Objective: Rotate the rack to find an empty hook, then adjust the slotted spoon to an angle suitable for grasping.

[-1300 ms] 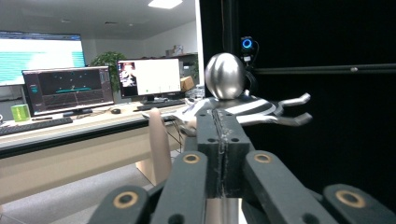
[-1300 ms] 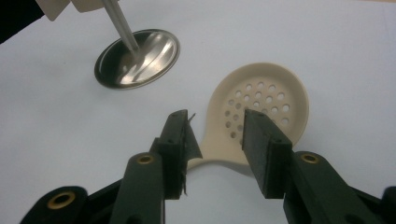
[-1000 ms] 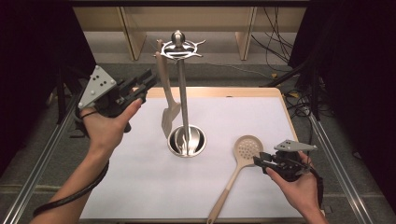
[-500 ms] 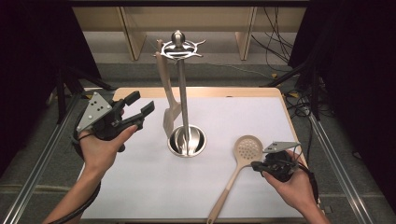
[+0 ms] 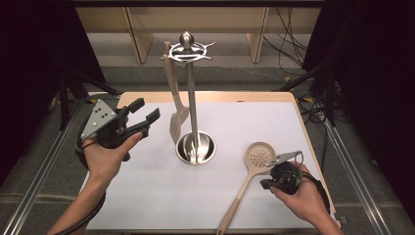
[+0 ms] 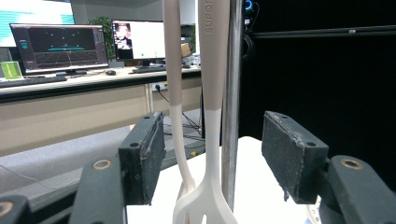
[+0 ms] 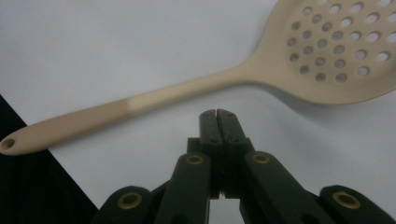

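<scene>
Your left hand-held gripper (image 5: 144, 113) has come down from beside the top of the utensil stand (image 5: 195, 147) to roughly the level of the hanging turner's blade, and its jaws have just been opening; they now stand wide with nothing pressed between the pads. In the left gripper view the stand's steel pole (image 6: 232, 93) and two pale hanging handles rise beyond the gap, the slotted turner (image 6: 205, 140) nearer, so you look lined up on the rack rather than holding anything from it. Judging by that, the turner is already hung and the left hand has let go of it.

Your right hand-held gripper (image 7: 217, 114) has just been closing and its jaws now meet, with nothing between them. It sits on the near-right side of the stand's base, just short of the skimmer (image 5: 254, 169), which lies flat on the white sheet of the bench (image 5: 147, 196), perforated bowl toward the stand and handle trailing to the near edge. The jaw tips are close to the handle but apart from it, so the skimmer is not gripped; you will likely need to reopen before you can pick it up.

The stand holds the turner (image 5: 175, 110) on a hook left of the pole, blade hanging just above the bench. The shiny round base holds nothing loose that I can tell
</scene>
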`<act>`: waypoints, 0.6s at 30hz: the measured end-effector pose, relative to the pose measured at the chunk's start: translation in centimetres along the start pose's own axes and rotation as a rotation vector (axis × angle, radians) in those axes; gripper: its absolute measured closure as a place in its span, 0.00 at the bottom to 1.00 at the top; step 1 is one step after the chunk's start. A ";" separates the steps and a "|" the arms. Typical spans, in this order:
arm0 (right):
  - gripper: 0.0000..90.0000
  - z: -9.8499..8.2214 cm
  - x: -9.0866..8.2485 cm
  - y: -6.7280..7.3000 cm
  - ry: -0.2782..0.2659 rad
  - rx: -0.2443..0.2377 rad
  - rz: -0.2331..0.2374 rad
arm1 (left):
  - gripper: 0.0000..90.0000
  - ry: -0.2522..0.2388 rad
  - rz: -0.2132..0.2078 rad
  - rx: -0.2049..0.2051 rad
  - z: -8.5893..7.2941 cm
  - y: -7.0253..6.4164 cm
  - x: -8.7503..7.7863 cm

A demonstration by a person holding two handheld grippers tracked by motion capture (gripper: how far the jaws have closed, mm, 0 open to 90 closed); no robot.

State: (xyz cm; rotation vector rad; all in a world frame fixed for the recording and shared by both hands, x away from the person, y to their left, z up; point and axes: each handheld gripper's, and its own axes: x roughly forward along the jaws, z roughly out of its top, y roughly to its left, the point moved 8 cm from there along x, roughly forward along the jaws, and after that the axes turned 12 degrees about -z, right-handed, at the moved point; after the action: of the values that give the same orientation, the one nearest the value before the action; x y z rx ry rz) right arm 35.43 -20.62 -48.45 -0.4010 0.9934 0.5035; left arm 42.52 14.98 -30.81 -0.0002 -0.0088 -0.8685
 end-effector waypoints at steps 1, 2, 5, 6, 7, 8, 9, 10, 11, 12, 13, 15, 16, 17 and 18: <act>1.00 -0.2 -0.1 0.5 0.033 0.032 0.010 | 0.43 0.008 0.009 -0.033 -0.1 -0.1 -0.1; 1.00 -0.3 0.0 0.5 0.038 0.021 0.012 | 0.43 -0.003 0.004 -0.001 0.1 0.1 -0.1; 1.00 -0.5 0.1 0.7 0.056 0.004 0.017 | 0.43 -0.012 0.004 -0.005 0.3 0.2 -0.3; 1.00 -0.6 0.2 0.7 0.058 -0.004 0.017 | 0.43 -0.013 0.006 -0.006 0.3 0.2 -0.3; 1.00 -0.6 0.2 0.7 0.057 -0.010 0.018 | 0.43 -0.015 0.006 -0.006 0.4 0.3 -0.4; 1.00 -0.7 0.3 0.8 0.063 -0.015 0.018 | 0.43 -0.017 0.005 -0.007 0.4 0.3 -0.5; 1.00 -0.8 0.3 0.8 0.075 -0.027 0.020 | 0.43 -0.015 0.007 -0.007 0.4 0.3 -0.5; 1.00 -0.8 0.4 0.9 0.081 -0.030 0.021 | 0.43 -0.014 0.009 -0.006 0.4 0.3 -0.6; 1.00 -1.0 0.5 1.0 0.095 -0.039 0.023 | 0.43 -0.014 0.008 -0.006 0.4 0.3 -0.6; 1.00 -1.1 0.5 1.2 0.103 -0.040 0.026 | 0.43 -0.014 0.008 -0.008 0.3 0.3 -0.6; 1.00 -1.2 0.6 1.1 0.111 -0.058 0.029 | 0.43 -0.016 0.009 -0.010 0.3 0.3 -0.5; 1.00 -1.4 0.8 1.3 0.130 -0.066 0.033 | 0.43 -0.010 0.011 -0.009 0.3 0.4 -0.5; 1.00 -1.5 0.9 1.4 0.138 -0.071 0.038 | 0.43 -0.011 0.012 -0.009 0.3 0.4 -0.5; 1.00 -1.7 1.0 1.5 0.146 -0.078 0.039 | 0.43 -0.013 0.013 -0.010 0.3 0.5 -0.5; 1.00 -1.9 1.0 1.7 0.169 -0.073 0.043 | 0.43 -0.014 0.014 -0.010 0.4 0.5 -0.4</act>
State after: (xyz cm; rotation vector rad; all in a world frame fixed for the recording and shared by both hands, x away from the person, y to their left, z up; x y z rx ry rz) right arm 33.64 -20.07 -50.39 -0.4946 1.1504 0.5524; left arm 42.61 15.65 -30.44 -0.0159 -0.0174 -0.8546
